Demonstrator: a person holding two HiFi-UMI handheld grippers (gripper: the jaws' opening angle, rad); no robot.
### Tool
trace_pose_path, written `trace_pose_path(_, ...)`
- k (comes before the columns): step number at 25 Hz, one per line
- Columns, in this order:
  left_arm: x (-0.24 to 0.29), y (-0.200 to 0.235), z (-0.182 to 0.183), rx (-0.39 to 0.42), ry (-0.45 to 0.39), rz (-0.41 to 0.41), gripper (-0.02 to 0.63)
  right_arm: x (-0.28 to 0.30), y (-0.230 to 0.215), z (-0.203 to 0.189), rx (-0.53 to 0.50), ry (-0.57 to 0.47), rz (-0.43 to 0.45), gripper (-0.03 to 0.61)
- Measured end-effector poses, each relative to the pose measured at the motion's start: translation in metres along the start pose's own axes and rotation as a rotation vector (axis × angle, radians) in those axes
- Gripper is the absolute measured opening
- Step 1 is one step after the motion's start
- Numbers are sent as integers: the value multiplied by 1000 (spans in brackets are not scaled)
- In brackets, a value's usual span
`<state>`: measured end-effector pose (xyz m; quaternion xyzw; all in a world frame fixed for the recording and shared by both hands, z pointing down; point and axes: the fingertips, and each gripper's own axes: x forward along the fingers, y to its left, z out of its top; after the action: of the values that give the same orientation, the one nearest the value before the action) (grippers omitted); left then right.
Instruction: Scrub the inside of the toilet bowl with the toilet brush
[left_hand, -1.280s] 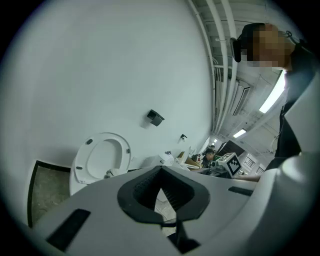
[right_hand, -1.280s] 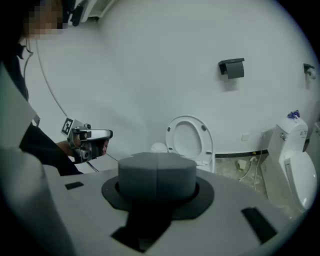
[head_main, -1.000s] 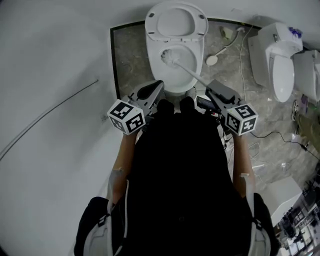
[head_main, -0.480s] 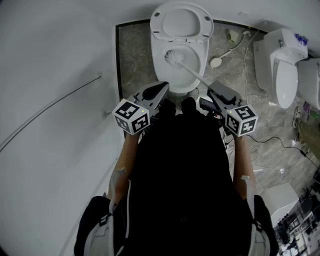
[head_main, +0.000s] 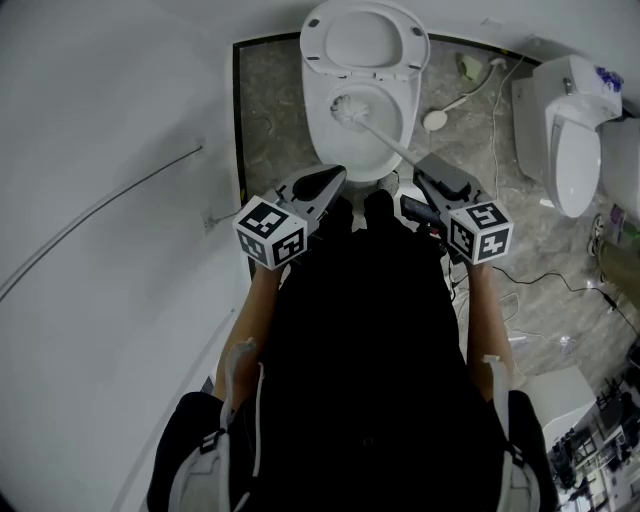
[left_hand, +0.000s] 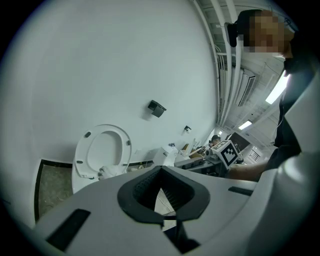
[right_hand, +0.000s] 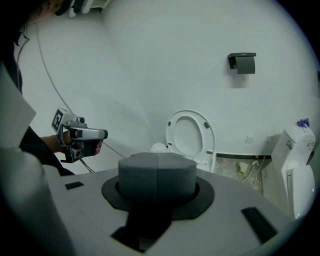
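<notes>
- The right tongs (right_hand: 157, 176) are closed on the handle of the toilet brush (head_main: 352, 108); its white head sits inside the toilet bowl (head_main: 318, 140), toward the back.
- The left tongs (left_hand: 161, 192) stand apart with nothing between them, near the bowl's front rim.
- The seat (head_main: 365, 40) is raised.

At twelve o'clock stands the toilet bowl (head_main: 318, 140); the toilet brush (head_main: 352, 108) lies in it, handle slanting toward four o'clock into the right gripper (head_main: 420, 166); second toilet (head_main: 572, 140) at two o'clock
</notes>
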<state>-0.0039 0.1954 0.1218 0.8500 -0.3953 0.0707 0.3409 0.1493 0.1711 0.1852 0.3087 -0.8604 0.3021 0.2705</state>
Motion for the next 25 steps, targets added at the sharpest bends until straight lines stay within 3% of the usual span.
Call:
trace_pose_path(10, 13, -8, -7, -8, 5, 49, 12, 7, -19, -12, -12, 37, 22, 153)
trace_pose_path(19, 29, -13, -24, -75, -18, 145, 12, 12, -53, -32, 34, 97, 46, 153)
trace_pose_path(25, 38, -15, -31, -93, -24, 176, 11, 27, -65, -46, -11, 156, 59, 153)
